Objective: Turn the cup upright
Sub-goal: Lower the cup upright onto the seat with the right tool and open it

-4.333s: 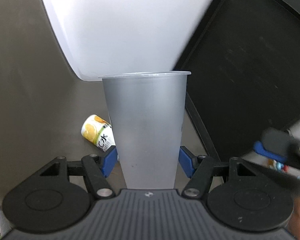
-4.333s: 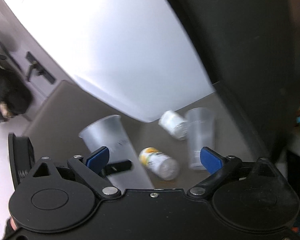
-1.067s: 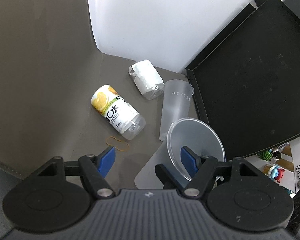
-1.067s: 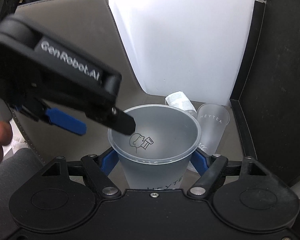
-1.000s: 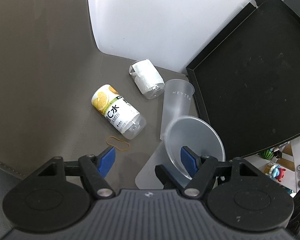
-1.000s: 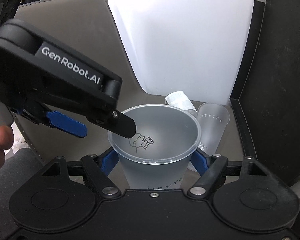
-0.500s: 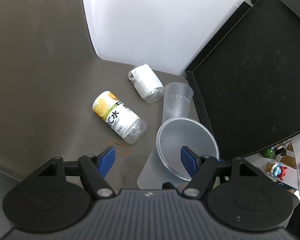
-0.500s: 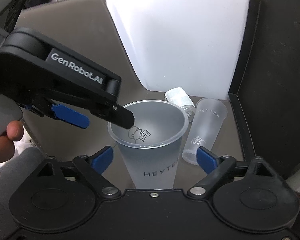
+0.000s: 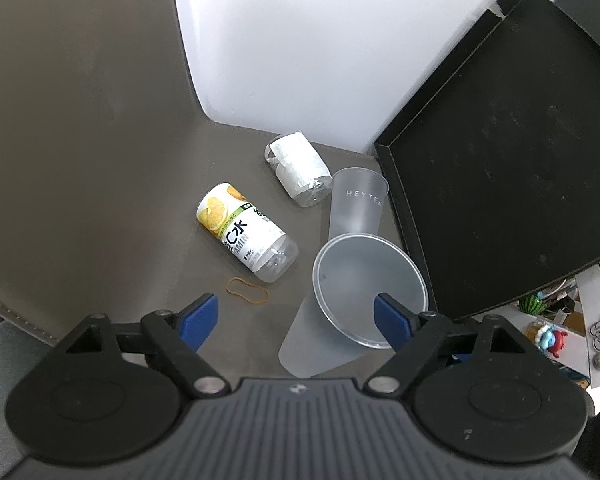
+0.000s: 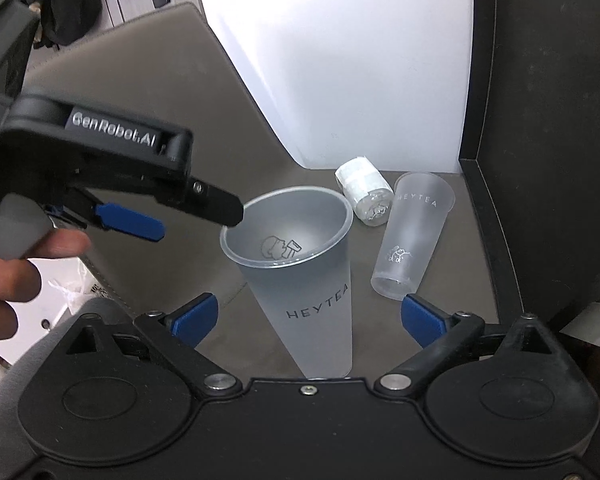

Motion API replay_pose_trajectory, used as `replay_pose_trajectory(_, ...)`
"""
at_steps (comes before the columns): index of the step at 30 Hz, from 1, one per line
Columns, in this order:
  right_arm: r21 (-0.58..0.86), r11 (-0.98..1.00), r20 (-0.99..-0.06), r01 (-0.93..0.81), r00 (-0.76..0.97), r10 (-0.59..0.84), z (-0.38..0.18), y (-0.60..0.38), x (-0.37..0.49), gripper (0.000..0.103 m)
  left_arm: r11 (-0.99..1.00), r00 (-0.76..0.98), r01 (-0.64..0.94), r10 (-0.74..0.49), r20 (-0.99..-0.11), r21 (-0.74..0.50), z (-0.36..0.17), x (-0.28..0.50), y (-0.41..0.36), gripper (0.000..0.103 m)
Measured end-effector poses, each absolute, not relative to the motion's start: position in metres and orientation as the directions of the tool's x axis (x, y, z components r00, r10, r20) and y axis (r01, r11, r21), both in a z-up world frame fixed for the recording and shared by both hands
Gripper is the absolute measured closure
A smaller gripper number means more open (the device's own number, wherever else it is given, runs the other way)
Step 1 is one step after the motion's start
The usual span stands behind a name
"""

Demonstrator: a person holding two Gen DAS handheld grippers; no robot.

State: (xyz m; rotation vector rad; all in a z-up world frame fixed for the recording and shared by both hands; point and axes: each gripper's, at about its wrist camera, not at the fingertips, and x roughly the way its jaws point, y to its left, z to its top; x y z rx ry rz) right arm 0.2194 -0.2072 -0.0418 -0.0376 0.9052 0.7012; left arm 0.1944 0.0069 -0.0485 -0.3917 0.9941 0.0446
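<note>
Writing: "HEYTEA" is showing in dark letters on the near frosted cup (image 10: 300, 276), with a small drawn figure inside it; the far cup (image 10: 414, 232) is carrying "HEYTEA" in white; "GenRobot.AI" is reading on the left tool (image 10: 204, 216); "VITAMIN" is showing on the lemon bottle (image 9: 246, 236).
Task cup: the near frosted cup is standing upright, mouth up, on the grey worktop (image 9: 80, 140), just near of the far cup.
Left tool: hovering by the rim, fingers spread, gripping nothing.
Right tool (image 10: 306, 318): blue pads spread wide, flanking the cup without touching.
Materials: both cups are looking translucent, tapered plastic; a white-wrapped bottle (image 9: 298, 174) is lying far; a thin rubber band (image 9: 247, 291) is lying near; a matte black tray (image 9: 520, 168) is sitting right.
</note>
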Motion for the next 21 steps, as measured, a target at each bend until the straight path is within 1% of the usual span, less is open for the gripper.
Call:
replay_pose_trajectory(9,0.265,0.794,-0.719,-0.547,0.437,0.541,-0.028,-0.215,0.214,0.003,0.937,0.577,-0.211,-0.111,-0.809,-0.279,-0.033,0.17,0.011,0.015)
replay_pose_trajectory(12,0.296,0.802,-0.71,-0.52,0.442,0.548,-0.026,-0.218,0.212,0.003,0.937,0.583,-0.215,-0.104,-0.806,-0.276,-0.029,0.162,0.014,0.014)
replay_pose_trajectory(21,0.314,0.84,-0.7,-0.442,0.49,0.52,-0.004,-0.24,0.199,0.0,0.945,0.599,-0.214,-0.073,-0.798,-0.246,-0.024,0.129,0.021,0.014)
